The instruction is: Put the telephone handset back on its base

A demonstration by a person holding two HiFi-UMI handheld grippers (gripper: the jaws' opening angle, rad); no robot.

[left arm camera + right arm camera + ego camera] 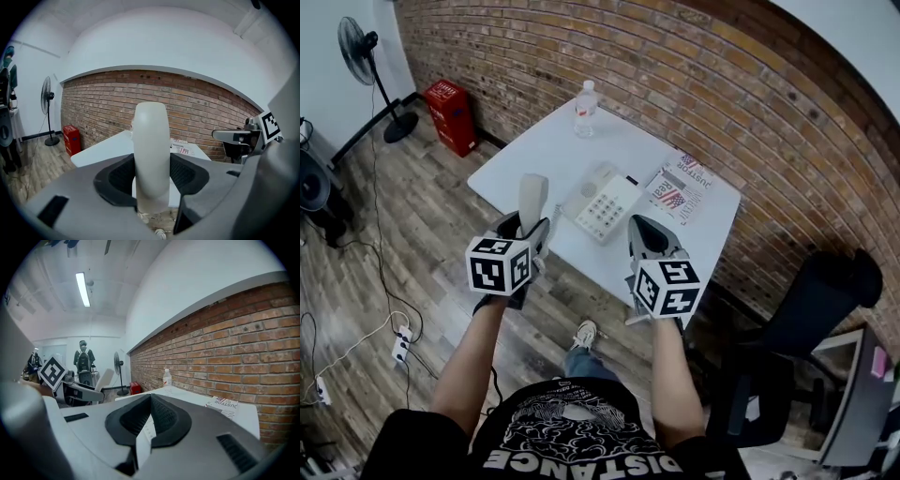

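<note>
The off-white telephone handset [532, 197] stands upright between the jaws of my left gripper [531, 225], just off the near-left edge of the white table [534, 150]. In the left gripper view the handset [151, 145] fills the gap between the jaws of the left gripper [151, 180]. The telephone base [602, 204] with its keypad lies on the table to the right of the handset, its cradle side bare. My right gripper [641, 228] hovers over the table's near edge beside the base. Its jaws meet at the tips with nothing held [149, 399].
A water bottle [585, 110] stands at the table's far end and a magazine [679, 189] lies right of the base. A red box [452, 115] and a fan [370, 75] stand at the left, a black chair [811, 300] at the right. A person [84, 363] stands far back.
</note>
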